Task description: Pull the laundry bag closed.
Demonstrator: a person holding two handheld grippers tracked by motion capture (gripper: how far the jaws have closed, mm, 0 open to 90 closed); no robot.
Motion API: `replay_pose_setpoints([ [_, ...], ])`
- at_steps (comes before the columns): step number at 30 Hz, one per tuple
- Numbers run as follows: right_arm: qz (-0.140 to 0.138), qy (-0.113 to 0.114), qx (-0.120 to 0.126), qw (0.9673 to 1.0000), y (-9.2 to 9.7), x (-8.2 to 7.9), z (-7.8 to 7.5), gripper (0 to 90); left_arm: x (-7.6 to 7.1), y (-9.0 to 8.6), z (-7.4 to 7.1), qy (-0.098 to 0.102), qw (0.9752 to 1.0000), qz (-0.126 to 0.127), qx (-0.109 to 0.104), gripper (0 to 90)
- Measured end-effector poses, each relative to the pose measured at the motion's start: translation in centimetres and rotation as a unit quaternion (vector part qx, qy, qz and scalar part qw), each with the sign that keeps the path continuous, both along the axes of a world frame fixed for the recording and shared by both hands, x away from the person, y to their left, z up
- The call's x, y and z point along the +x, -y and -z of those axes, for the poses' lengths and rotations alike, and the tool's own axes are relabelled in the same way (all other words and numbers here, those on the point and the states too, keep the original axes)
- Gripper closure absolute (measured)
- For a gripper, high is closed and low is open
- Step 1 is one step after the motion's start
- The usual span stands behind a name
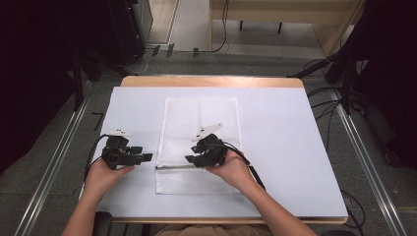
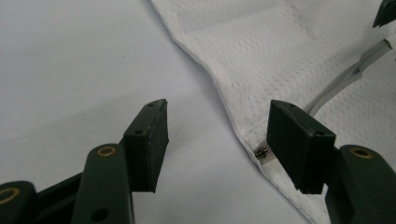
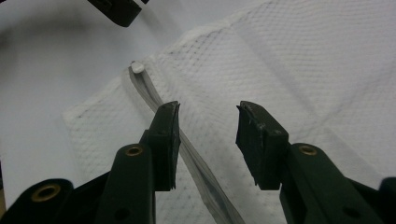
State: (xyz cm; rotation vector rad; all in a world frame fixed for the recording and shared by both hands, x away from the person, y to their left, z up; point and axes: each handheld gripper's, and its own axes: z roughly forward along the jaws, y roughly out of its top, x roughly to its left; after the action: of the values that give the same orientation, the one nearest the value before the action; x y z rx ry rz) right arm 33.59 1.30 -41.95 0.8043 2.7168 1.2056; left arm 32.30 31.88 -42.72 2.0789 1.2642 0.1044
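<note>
Two claws over one mesh bag

Forearms come up from the six o'clock edge of the high view, two of them, each hand gripping one black claw. One white mesh bag (image 1: 199, 142) lies flat at the middle of the desk (image 1: 275, 147), its long side running from twelve to six o'clock, with one grey zipper (image 1: 174, 167) crossing it near the six o'clock end.

Left claw (image 1: 145, 157) sits at nine o'clock of the bag, just off the bag's edge, pointing toward three o'clock. In the left gripper view its jaws stand wide apart over the bag's border, with bare desk between them and the zipper's end (image 2: 264, 153) just beside the right-hand pad; nothing is held. Right claw (image 1: 189, 159) lies over the bag, pointing toward nine o'clock, the wrist angled in from five o'clock. In the right gripper view its jaws stand partly apart above the mesh, and the zipper strip (image 3: 196, 163) runs under the left-hand pad; the pads press on nothing.

One white sheet covers the wooden desk, whose bare rim shows at twelve o'clock. Grey floor surrounds it, with metal rails at nine and three o'clock, loose cables at three o'clock, and dark equipment in both far corners.
</note>
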Motion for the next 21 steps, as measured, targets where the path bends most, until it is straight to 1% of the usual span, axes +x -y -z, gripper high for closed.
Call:
replay_pose_setpoints([
  [2,-0.007,-0.002,0.001,1.0,-0.6,0.0,0.2,62.1,0.0,0.0,0.0,0.001,1.0,-0.002,-0.001,39.4],
  [6,-0.01,-0.003,0.0,0.9999,-1.1,-0.1,0.3,62.8,0.0,-0.1,0.0,0.0,1.0,-0.002,-0.001,39.5],
  [8,-0.012,-0.006,0.002,0.9999,-1.4,-0.1,0.4,62.8,0.0,-0.1,0.1,0.0,1.0,-0.002,0.002,39.5],
  [13,-0.015,-0.008,0.002,0.9999,-2.1,-0.2,0.7,60.6,0.1,0.0,0.1,0.0,1.0,0.002,0.003,39.4],
  [14,-0.018,-0.006,0.0,0.9998,-2.5,-0.2,0.9,56.0,0.1,0.0,0.1,0.001,1.0,0.001,0.004,39.4],
  [15,-0.018,-0.006,0.0,0.9998,-2.5,-0.2,0.9,56.0,0.1,0.0,0.1,0.001,1.0,0.001,0.004,39.3],
  [16,-0.015,-0.003,-0.004,0.9999,-2.8,-0.3,1.1,52.2,0.1,-0.1,0.1,0.0,1.0,0.0,0.003,39.4],
  [17,-0.018,0.0,-0.004,0.9998,-2.9,-0.3,1.1,50.6,0.1,-0.1,0.1,0.001,1.0,-0.001,0.002,39.3],
  [21,-0.018,-0.004,-0.001,0.9998,-3.3,-0.3,1.3,46.5,0.1,-0.2,0.1,0.0,1.0,-0.002,0.002,39.3],
])
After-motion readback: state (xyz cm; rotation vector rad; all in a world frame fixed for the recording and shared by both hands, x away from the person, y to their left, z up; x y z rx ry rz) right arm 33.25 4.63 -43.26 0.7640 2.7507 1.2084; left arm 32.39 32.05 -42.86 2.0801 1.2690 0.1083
